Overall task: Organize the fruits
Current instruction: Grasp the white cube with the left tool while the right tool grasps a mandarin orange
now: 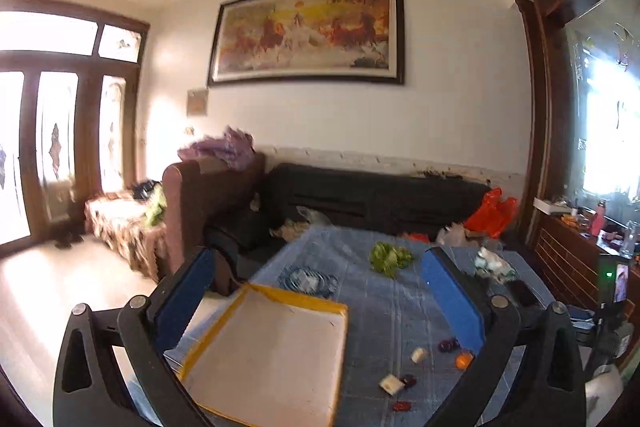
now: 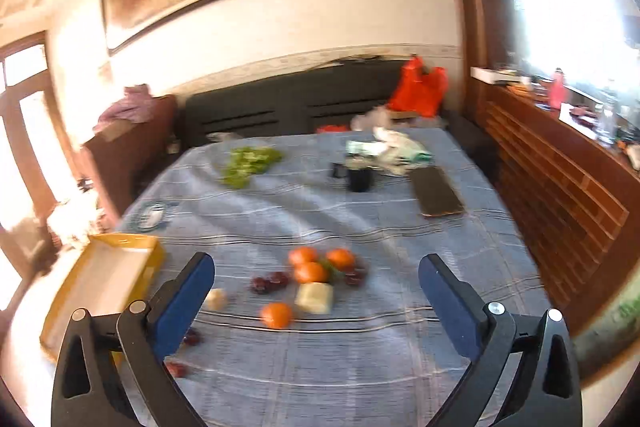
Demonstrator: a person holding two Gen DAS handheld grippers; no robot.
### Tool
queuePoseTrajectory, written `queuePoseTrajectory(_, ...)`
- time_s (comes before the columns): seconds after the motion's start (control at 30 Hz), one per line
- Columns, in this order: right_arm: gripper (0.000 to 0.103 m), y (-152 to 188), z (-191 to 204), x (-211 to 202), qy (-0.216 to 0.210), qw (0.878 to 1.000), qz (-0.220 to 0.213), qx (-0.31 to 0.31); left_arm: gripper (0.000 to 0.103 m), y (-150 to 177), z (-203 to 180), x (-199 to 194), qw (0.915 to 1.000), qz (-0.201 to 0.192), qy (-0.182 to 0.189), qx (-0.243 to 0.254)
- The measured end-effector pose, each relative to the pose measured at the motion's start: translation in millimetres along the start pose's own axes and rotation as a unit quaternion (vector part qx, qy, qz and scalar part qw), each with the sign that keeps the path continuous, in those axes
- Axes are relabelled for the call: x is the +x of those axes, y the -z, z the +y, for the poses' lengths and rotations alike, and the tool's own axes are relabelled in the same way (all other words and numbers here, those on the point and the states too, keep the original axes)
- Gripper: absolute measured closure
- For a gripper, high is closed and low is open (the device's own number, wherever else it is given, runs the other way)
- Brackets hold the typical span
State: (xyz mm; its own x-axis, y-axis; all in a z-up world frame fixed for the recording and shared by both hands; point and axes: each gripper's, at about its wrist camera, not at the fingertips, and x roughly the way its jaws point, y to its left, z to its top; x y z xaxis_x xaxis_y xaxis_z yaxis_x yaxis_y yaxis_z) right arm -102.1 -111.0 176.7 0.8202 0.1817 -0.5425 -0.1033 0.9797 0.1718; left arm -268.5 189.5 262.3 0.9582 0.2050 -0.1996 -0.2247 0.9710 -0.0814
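Blue-clothed table (image 2: 360, 367) carried everything: oranges (image 2: 310, 271) and dates (image 2: 269, 282) lay loose beside the yellow tray (image 2: 152, 255), which sat bare. Left tool (image 1: 320, 291) and right tool (image 2: 316, 299) both gaped wide, holding nothing. Sorting looked barely begun.

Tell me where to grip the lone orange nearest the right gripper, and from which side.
Take the lone orange across its widest middle, coming down from above and in front. It is round, so any axis works, but pale blocks sit just behind and to its left; closing the fingers left-right keeps them clear. The right gripper is open and empty, wide enough by the look of it.
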Motion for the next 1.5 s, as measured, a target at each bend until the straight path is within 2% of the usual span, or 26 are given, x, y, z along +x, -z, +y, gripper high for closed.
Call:
queuePoseTrajectory(0.07,0.000,16.3,6.6,19.7,-0.045,0.999,0.031,0.000,0.000,20.3,-2.7,27.2,0.9984,0.047,0.030,-0.011)
queuePoseTrajectory(0.13,0.005,31.3,10.9,39.1,-0.065,0.996,0.060,-0.005,0.000,39.8,-4.4,52.4,0.9947,0.090,0.047,-0.018)
queuePoseTrajectory(0.3,0.018,59.3,5.7,81.0,-0.073,0.992,0.105,-0.017,0.000,91.6,-14.8,115.8,0.9835,0.169,0.062,-0.021)
queuePoseTrajectory(0.47,0.019,69.3,2.3,113.2,-0.083,0.986,0.139,-0.027,0.003,128.2,-29.8,160.5,0.9681,0.228,0.103,-0.016)
queuePoseTrajectory(0.6,0.023,76.2,6.6,137.1,-0.087,0.982,0.165,-0.028,0.034,156.6,-48.5,191.3,0.9498,0.281,0.137,0.007)
queuePoseTrajectory(0.63,0.024,77.8,7.7,144.3,-0.083,0.981,0.171,-0.028,0.037,158.2,-51.2,194.9,0.9470,0.289,0.141,0.011)
queuePoseTrajectory(0.8,0.025,79.5,9.4,167.6,-0.077,0.981,0.178,-0.016,0.037,180.8,-66.9,213.9,0.9361,0.316,0.147,0.046)
queuePoseTrajectory(0.97,0.032,78.1,12.8,177.7,-0.076,0.981,0.178,-0.013,0.037,193.9,-75.1,229.4,0.9265,0.339,0.147,0.070)
queuePoseTrajectory(1.03,0.045,79.1,14.4,181.0,-0.074,0.981,0.179,-0.016,0.037,199.1,-77.8,234.8,0.9226,0.348,0.146,0.078)
queuePoseTrajectory(1.07,0.047,79.5,14.9,180.8,-0.070,0.982,0.176,-0.019,0.037,201.7,-79.2,237.3,0.9205,0.352,0.147,0.083)
queuePoseTrajectory(1.13,0.059,79.4,13.7,180.8,-0.075,0.981,0.177,-0.016,0.037,203.6,-80.7,239.7,0.9171,0.357,0.152,0.092)
queuePoseTrajectory(1.27,0.061,79.7,10.6,180.6,-0.084,0.981,0.176,-0.008,0.037,204.1,-82.1,239.5,0.9115,0.356,0.173,0.114)
queuePoseTrajectory(1.43,0.061,80.2,9.6,180.1,-0.093,0.980,0.175,-0.003,0.037,209.8,-83.4,238.7,0.8932,0.373,0.196,0.156)
queuePoseTrajectory(1.5,0.061,80.1,9.6,180.2,-0.094,0.980,0.175,-0.003,0.039,212.1,-86.0,237.5,0.8899,0.374,0.196,0.173)
